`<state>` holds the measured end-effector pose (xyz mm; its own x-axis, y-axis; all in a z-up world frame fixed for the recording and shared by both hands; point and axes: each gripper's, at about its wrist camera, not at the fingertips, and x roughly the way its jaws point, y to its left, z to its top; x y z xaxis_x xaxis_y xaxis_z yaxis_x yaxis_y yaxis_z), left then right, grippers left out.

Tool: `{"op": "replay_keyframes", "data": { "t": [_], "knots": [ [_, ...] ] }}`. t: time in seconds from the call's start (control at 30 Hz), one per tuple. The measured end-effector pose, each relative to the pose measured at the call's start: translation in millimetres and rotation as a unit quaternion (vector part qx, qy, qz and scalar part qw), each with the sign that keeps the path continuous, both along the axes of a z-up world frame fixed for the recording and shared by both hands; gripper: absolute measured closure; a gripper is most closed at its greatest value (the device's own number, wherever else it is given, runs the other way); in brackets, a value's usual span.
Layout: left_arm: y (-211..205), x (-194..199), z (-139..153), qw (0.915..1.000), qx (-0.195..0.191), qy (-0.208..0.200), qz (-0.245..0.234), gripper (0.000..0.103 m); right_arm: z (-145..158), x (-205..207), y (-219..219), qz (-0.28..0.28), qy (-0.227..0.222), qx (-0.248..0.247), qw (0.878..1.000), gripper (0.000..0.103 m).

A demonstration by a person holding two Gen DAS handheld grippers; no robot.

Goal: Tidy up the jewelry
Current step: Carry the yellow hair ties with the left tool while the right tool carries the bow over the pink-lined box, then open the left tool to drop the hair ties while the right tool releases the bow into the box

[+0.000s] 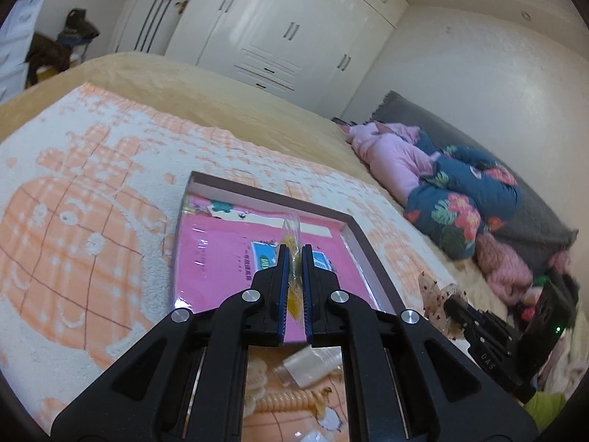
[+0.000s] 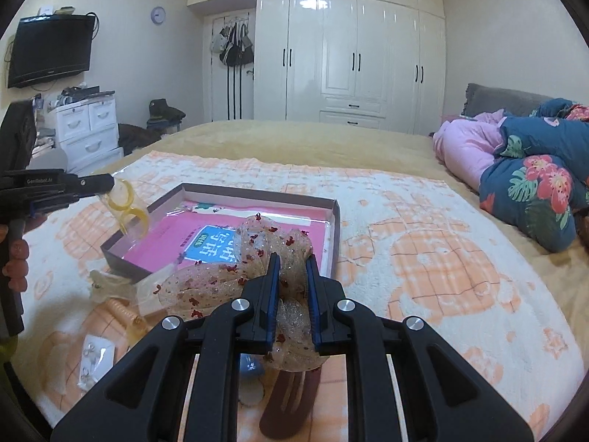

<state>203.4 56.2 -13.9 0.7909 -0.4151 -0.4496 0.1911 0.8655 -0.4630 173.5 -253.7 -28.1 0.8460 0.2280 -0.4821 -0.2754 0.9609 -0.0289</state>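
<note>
A shallow brown box [image 1: 206, 178] [image 2: 257, 189] with a pink lining lies on the bed. My left gripper [image 1: 294, 248] is shut on a small clear bag with yellow hoop earrings [image 1: 291, 243] and holds it above the box; the bag also shows in the right wrist view [image 2: 127, 208], at the box's left edge. My right gripper [image 2: 292, 258] is shut on a sheer bow hair accessory with red specks [image 2: 228, 276], held above the box's near edge. The bow also shows at the right of the left wrist view [image 1: 440, 304].
More pieces lie on the orange and white blanket [image 2: 441, 258] in front of the box: a card of earrings [image 2: 94, 359], a peach coil hair tie [image 2: 123, 315], a clear hair clip [image 2: 106, 283], a dark red clip [image 2: 291, 401]. Bedding [image 2: 533, 169] is piled at the right.
</note>
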Motion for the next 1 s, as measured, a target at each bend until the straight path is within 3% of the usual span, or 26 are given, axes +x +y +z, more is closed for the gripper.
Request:
{"op": "replay_keyframes", "data": {
  "t": [0.27,0.73,0.8,0.87,1.0],
  "knots": [
    [17,15,-27,0.9989,-0.026,0.031,0.022,0.101,-12,34,11,-0.006,0.025,-0.006,1.0,0.089],
    [19,17,-45,0.9986,-0.008,0.049,0.019,0.1,-39,77,26,-0.025,0.07,-0.014,0.997,0.088],
    [18,15,-44,0.9986,0.001,0.049,0.02,0.096,-42,80,27,-0.027,0.074,-0.013,0.997,0.086],
    [18,12,-41,0.9987,0.016,0.044,0.021,0.082,-43,81,27,-0.031,0.075,-0.015,0.997,0.083],
    [18,6,-35,0.9985,0.03,0.038,0.026,0.078,-45,83,24,-0.036,0.078,-0.012,0.996,0.081]
  ]
}}
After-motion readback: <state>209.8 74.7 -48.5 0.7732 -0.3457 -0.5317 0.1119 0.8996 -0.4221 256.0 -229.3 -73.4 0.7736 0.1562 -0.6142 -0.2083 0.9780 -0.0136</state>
